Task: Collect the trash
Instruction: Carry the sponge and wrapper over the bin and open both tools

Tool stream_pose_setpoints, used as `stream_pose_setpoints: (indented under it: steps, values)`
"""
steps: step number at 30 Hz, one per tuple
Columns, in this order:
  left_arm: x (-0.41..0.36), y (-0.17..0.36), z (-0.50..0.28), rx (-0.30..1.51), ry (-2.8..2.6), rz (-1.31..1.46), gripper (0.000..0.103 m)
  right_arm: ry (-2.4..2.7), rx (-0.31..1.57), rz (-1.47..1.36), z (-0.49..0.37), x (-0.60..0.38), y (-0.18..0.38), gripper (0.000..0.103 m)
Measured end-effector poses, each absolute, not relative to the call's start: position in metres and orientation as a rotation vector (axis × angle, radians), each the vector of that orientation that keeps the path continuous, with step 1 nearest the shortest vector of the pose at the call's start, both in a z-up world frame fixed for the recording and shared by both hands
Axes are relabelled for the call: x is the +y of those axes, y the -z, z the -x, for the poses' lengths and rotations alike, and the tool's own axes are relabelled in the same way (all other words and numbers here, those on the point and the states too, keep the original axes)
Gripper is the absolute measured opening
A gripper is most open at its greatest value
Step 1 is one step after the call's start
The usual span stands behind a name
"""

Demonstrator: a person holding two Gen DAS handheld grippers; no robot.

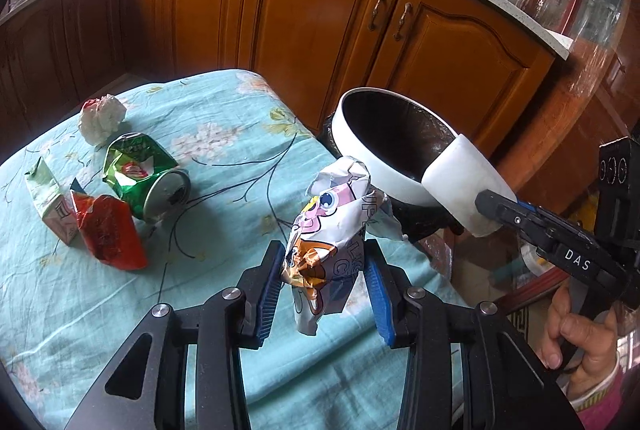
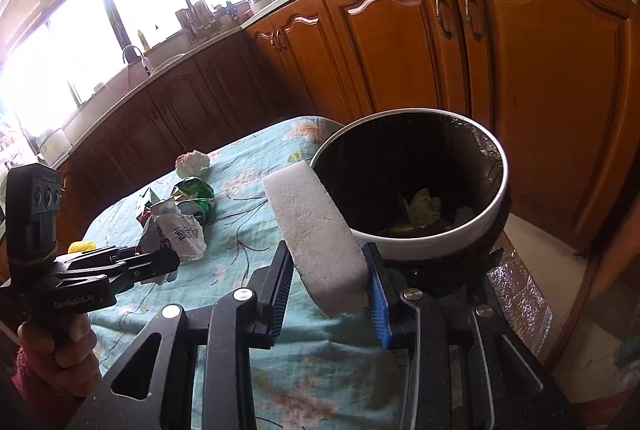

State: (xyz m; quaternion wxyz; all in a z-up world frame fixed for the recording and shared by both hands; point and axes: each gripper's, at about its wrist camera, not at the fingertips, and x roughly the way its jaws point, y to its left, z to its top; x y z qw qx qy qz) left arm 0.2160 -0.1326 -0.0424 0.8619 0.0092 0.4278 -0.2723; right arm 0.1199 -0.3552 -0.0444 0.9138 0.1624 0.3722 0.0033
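Your right gripper [image 2: 330, 284] pinches the white foam block [image 2: 318, 234], long axis aimed at the white-rimmed black bin [image 2: 502, 185] just ahead; left gripper [image 1: 326, 284] clamps the crumpled cartoon wrapper [image 1: 334, 226], bin up-right.

Crumpled cartoon wrapper [image 1: 320, 230] upright above tablecloth; white foam block [image 2: 320, 230] tilted by bin [image 2: 460, 230] rim

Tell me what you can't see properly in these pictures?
- Bin contents: right wrist view shows only some scraps; the dark inside hides the rest.
- Small carton: left wrist view, partly behind the red wrapper; its print is too small to read.
- Yellow thing: right wrist view, mostly behind the left gripper; cannot tell what it is.
- Outside the window: washed out by glare.
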Motion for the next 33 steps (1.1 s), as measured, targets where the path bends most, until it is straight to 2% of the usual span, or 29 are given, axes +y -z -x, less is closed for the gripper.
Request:
stream_pose_setpoints:
  steps: [16, 33]
  values:
    - [-0.187, 0.046, -0.243, 0.903, 0.62, -0.083, 0.04, 0.059, 0.748, -0.332, -0.124, -0.388, 0.041, 0.035]
    - [-0.255, 0.046, -0.304, 0.937, 0.654, -0.165, 0.041, 0.114, 0.789, -0.28, -0.174, -0.428, 0.038, 0.036]
